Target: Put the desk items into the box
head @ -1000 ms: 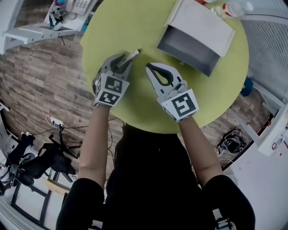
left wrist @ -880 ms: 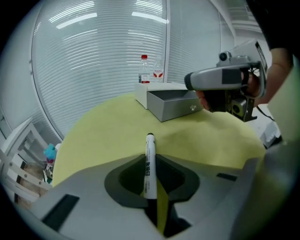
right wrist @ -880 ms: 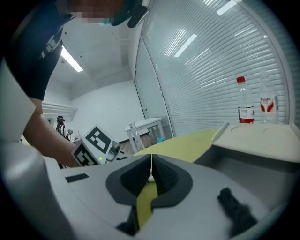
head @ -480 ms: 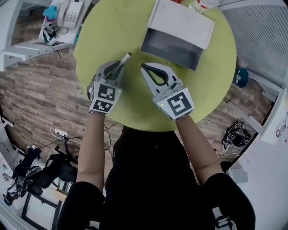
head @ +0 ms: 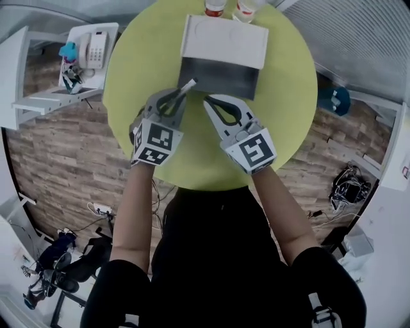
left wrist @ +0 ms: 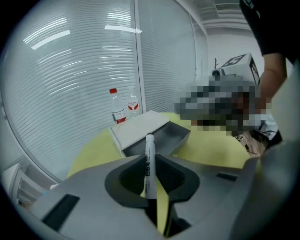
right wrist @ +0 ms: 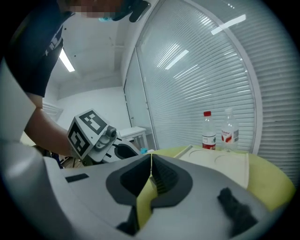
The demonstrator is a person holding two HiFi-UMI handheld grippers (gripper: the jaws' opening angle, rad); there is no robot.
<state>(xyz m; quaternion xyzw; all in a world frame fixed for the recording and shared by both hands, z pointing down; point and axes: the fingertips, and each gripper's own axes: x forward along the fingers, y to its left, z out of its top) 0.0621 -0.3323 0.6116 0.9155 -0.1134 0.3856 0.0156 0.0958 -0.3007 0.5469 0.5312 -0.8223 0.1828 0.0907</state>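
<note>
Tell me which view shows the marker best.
Left gripper view: the marker stands large and centred, clamped in the left tool, label visible. Head view shows it small, poking toward the box. Right gripper view shows no marker.

Marker (left wrist: 149,143): lower end hidden between jaws of left gripper (left wrist: 149,158); print on barrel too small to read.
Two bottles (head: 215,8): cut off by top edge in head view; labels unreadable.
Phone (head: 96,50): keys too small to tell.
</note>
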